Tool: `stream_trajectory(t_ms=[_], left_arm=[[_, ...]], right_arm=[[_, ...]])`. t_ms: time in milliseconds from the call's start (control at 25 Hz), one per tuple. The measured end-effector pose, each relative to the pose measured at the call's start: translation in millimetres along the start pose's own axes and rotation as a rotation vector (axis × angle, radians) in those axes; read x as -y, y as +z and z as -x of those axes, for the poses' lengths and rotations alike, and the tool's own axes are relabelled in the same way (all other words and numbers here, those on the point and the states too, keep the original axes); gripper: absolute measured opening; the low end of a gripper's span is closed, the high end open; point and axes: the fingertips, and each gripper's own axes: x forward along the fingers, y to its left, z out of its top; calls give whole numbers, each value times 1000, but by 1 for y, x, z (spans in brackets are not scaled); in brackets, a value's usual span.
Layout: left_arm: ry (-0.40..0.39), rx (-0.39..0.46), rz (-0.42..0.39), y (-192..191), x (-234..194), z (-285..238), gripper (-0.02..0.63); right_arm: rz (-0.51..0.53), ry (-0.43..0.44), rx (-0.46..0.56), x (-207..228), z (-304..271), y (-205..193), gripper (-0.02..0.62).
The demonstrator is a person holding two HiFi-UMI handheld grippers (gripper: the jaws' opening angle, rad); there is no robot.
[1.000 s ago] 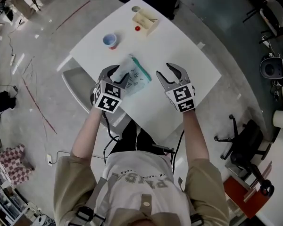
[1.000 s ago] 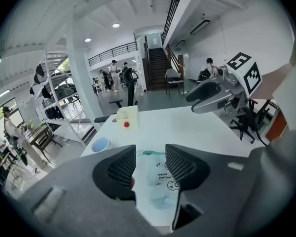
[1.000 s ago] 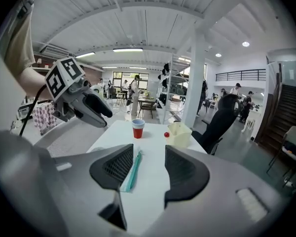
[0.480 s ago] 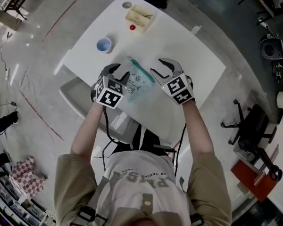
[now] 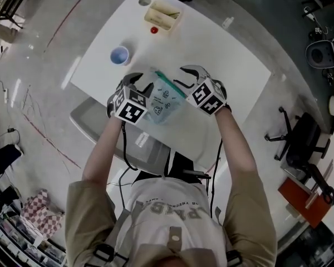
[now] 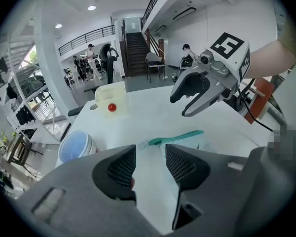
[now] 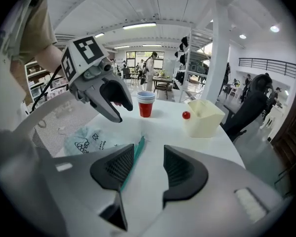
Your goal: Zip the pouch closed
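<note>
A clear pouch (image 5: 165,100) with dark print and a teal zipper strip (image 5: 170,83) lies flat on the white table (image 5: 228,54), near its front edge. My left gripper (image 5: 139,85) is open at the pouch's left side, and the pouch's corner (image 6: 153,143) shows past its jaws. My right gripper (image 5: 184,77) is open at the right end of the zipper strip (image 7: 134,157), with nothing between its jaws. Each gripper shows in the other's view: the right gripper (image 6: 197,90) and the left gripper (image 7: 110,100) face one another over the pouch (image 7: 86,139).
A red cup with a blue inside (image 5: 120,55) stands at the table's left. At the far edge, a cream box (image 5: 162,14) has a small red ball (image 5: 154,30) beside it. A grey chair (image 5: 94,121) sits under the near left edge, and an office chair (image 5: 300,143) is at the right.
My right gripper has moved left across the table to the pouch's zipper end. The left gripper has stayed at the pouch's left side.
</note>
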Motion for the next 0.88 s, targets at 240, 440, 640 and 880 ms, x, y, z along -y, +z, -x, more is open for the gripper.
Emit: stream_trajectory(t_ms=[240,440,640,880], left_arm=[[-52,-21,-30,-5,0,-15,196],[-76,-31,-62,-6,-4,-26,196],[-104,-45,-40,-9,-9,-36,196],[-120,-81,-64,-16,-12,-46,196]], right_arm=[[75,51,-46,2,-23,-5,175],[143,95,-95,4,-45,-11,164],[195,132,-126,10,-63,-12,158],[269,198,-155,6,-80,-11,149]])
